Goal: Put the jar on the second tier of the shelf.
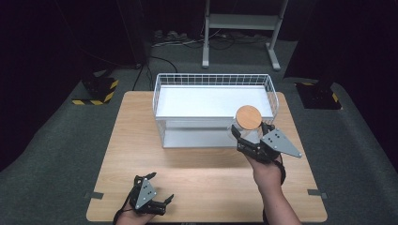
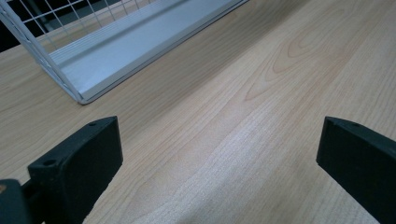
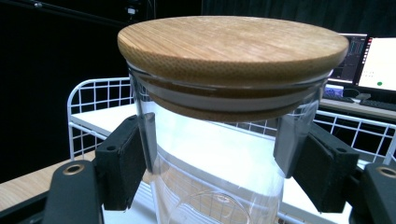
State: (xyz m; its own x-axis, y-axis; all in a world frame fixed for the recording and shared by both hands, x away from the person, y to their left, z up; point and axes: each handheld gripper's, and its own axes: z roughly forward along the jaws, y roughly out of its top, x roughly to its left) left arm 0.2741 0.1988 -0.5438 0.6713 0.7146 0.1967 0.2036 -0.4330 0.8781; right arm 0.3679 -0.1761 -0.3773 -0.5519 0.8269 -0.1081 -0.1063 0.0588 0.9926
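A clear glass jar with a round wooden lid hangs in the air at the front right corner of the white wire basket. My right gripper is shut on the jar's glass wall just below the lid, one black pad on each side. My left gripper rests low over the table's near left edge, open, with bare wood between its jaws.
The wire basket with its white shelf stands at the back middle of the wooden table. A metal stand rises on the floor behind. Monitors glow beyond the basket in the right gripper view.
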